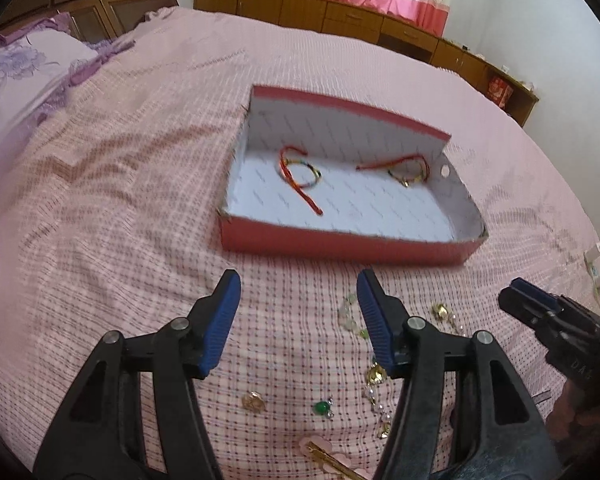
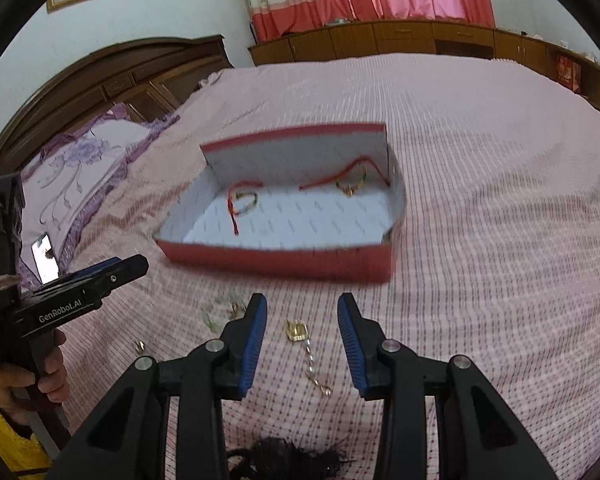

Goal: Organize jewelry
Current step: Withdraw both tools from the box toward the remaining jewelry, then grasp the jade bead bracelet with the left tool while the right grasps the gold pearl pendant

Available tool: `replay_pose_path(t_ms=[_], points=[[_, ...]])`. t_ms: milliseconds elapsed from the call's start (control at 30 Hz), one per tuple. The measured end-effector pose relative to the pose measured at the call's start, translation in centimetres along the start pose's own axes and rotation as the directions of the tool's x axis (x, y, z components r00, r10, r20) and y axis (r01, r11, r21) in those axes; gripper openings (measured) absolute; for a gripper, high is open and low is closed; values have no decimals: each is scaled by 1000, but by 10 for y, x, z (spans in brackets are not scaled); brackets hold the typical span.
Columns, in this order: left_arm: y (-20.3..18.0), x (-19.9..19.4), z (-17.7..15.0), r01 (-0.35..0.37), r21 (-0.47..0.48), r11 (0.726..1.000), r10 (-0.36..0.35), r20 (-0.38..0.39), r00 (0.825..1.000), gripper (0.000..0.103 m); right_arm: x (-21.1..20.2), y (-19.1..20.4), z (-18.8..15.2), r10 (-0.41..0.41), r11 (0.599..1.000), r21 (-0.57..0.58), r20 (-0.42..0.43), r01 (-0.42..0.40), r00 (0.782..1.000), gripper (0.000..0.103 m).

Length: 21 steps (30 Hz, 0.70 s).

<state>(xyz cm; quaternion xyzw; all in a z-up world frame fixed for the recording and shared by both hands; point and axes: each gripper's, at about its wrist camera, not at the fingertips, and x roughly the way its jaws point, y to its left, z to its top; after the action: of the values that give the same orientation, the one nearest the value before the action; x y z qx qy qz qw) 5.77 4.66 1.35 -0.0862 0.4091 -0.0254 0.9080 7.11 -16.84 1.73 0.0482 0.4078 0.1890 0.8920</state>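
A shallow red box [image 1: 340,240] [image 2: 276,258] with a white inside lies on the pink bedspread. In it lie a red cord bracelet with coloured beads [image 1: 300,176] [image 2: 242,200] and a second red cord bracelet with a gold charm [image 1: 408,172] [image 2: 354,184]. Loose jewelry lies on the bed in front of the box: a gold ring [image 1: 253,401], a green pendant [image 1: 322,407], a gold-and-pearl earring [image 1: 376,376] [image 2: 300,334], pale bead pieces [image 1: 348,316]. My left gripper [image 1: 298,320] is open above them. My right gripper [image 2: 302,332] is open over the gold earring.
A pink flower hair clip [image 1: 332,460] lies at the near edge. A black feathery piece [image 2: 284,460] lies near the right gripper. A purple pillow [image 1: 16,72] and wooden headboard [image 2: 112,76] are to the left. A phone [image 2: 46,258] lies near the pillow.
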Motion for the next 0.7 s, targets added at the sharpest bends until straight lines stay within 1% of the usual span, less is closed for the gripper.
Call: replay_pose_path(t_ms=[233,467,700], points=[[-14,20,-12,19,29,999,-18,-54,998,52,20,2,-16,-18,1000,-11,-55,18,998,40],[-23,42,-23,32,45,998,-27,-110,994,50,38,0,-26,-19,1000,-11,-110,18,994,40],[-29,56,-29,34,63,997,-25,-131,991,42,49,-2,-32,-14,1000,-9,-136,13,991,37]])
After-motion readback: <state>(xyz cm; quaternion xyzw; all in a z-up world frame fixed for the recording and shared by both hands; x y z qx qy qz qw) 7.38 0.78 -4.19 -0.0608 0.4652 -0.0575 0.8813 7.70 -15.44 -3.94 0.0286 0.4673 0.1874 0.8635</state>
